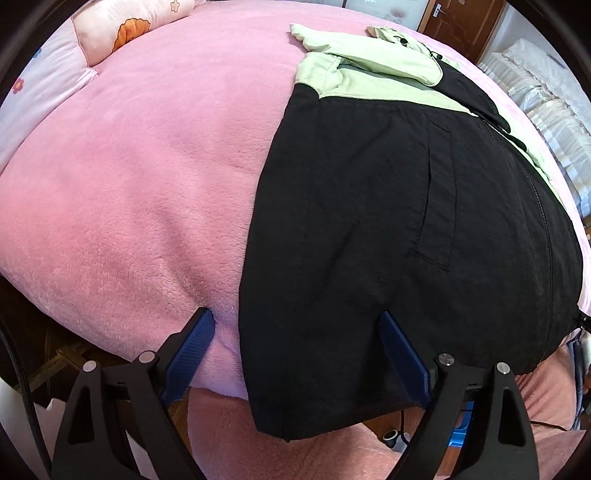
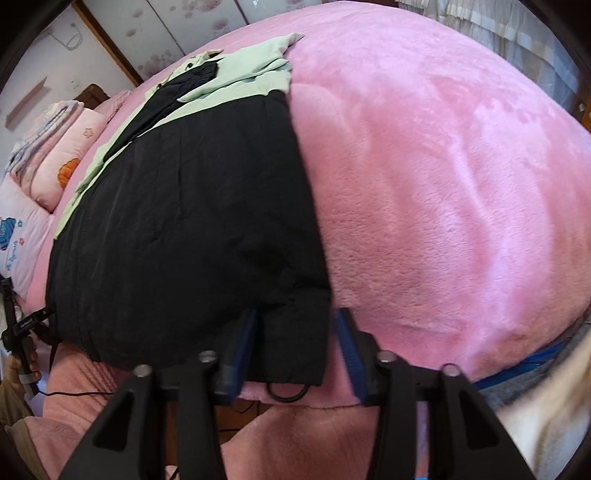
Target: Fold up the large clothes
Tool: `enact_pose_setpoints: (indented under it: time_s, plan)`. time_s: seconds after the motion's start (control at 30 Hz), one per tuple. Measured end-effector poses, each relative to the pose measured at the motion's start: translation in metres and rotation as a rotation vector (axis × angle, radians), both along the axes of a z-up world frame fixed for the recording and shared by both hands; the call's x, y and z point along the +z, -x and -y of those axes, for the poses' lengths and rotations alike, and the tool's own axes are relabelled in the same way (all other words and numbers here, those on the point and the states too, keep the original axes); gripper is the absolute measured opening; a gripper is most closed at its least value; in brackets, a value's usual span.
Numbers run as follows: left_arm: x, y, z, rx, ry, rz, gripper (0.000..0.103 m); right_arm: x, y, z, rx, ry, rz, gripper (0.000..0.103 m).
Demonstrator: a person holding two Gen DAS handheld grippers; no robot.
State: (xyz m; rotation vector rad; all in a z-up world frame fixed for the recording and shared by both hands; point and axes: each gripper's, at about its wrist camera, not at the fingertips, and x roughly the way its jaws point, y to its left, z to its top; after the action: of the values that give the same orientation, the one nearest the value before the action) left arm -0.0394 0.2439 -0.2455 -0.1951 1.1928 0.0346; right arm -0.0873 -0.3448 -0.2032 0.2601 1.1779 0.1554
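Observation:
A black jacket with pale green shoulders and sleeves lies flat on a pink fleece bed cover; its sleeves are folded across the top. Its hem hangs over the near bed edge. My left gripper is open, its blue pads straddling the hem's left corner. In the right wrist view the jacket fills the left half. My right gripper is open, its fingers either side of the hem's right corner, not closed on it.
Floral pillows lie at the head of the bed. A wooden door and white bedding stand beyond the far side. A pink plush rug and cables lie on the floor below the bed edge.

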Motion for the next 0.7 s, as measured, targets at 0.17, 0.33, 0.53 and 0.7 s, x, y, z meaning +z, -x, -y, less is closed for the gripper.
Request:
enact_pose_setpoints:
  time_s: [0.17, 0.33, 0.53, 0.7]
  plan:
    - [0.018, -0.002, 0.009, 0.024, -0.042, -0.047, 0.009, 0.016, 0.002, -0.007, 0.016, 0.038, 0.024, 0.018]
    - [0.054, -0.006, 0.025, 0.016, 0.056, 0.002, 0.003, 0.051, 0.007, -0.013, 0.048, -0.001, 0.107, 0.017]
    - [0.12, -0.038, 0.038, 0.022, 0.251, 0.147, 0.002, 0.111, -0.015, -0.017, 0.062, -0.106, 0.248, 0.017]
    - [0.164, -0.087, 0.018, 0.128, 0.411, 0.239, 0.002, 0.164, -0.068, -0.023, 0.066, -0.144, 0.364, 0.017]
